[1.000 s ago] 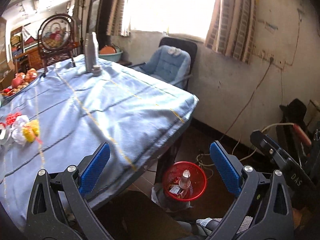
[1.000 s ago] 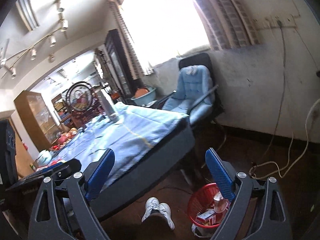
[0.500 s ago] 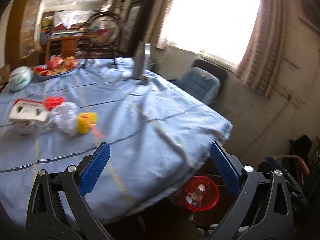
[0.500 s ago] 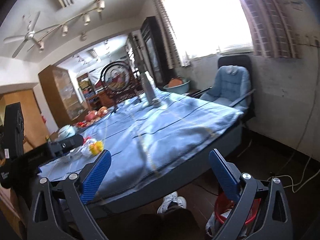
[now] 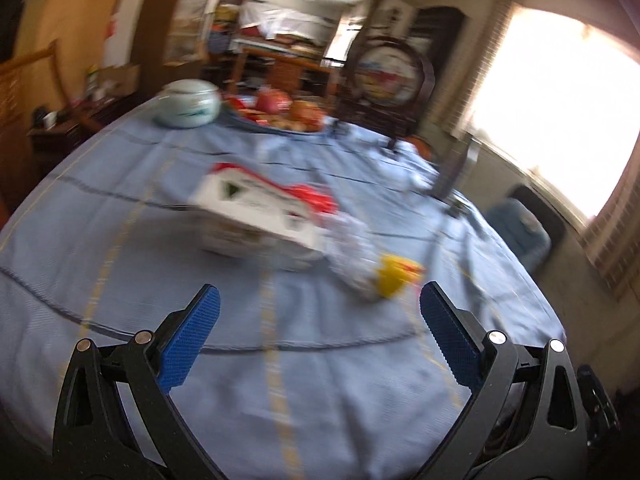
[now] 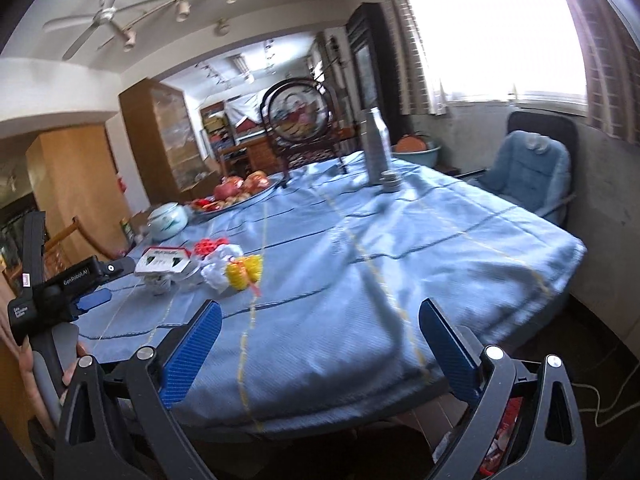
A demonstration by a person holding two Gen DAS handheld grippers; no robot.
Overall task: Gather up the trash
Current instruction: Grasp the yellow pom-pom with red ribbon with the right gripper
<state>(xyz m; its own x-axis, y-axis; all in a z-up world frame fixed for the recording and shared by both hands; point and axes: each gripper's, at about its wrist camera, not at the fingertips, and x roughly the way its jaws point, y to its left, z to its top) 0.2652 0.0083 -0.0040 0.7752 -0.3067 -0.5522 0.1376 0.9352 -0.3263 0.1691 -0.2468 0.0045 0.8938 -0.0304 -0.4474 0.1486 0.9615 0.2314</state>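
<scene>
A table under a blue cloth (image 6: 400, 248) fills both views, and the trash lies in a cluster on it toward its left side: a white carton with red trim (image 5: 256, 212), on its right a crumpled white wrapper (image 5: 352, 248), and a yellow scrap (image 5: 394, 278) at that wrapper's near end; a red scrap (image 5: 316, 200) shows just behind the carton. The left gripper (image 5: 316, 330) hangs over the cloth just short of the carton, its blue pads (image 5: 188, 340) spread wide with nothing between them. The right gripper (image 6: 320, 344) sits at the table's near edge, well apart from the cluster; its jaws have just been opening and stand wide, holding nothing. A pale lidded jar (image 6: 168, 220) and a plate of fruit (image 6: 236, 192) stand beyond the carton; a grey bottle (image 6: 376, 144) rises at the table's far side.
</scene>
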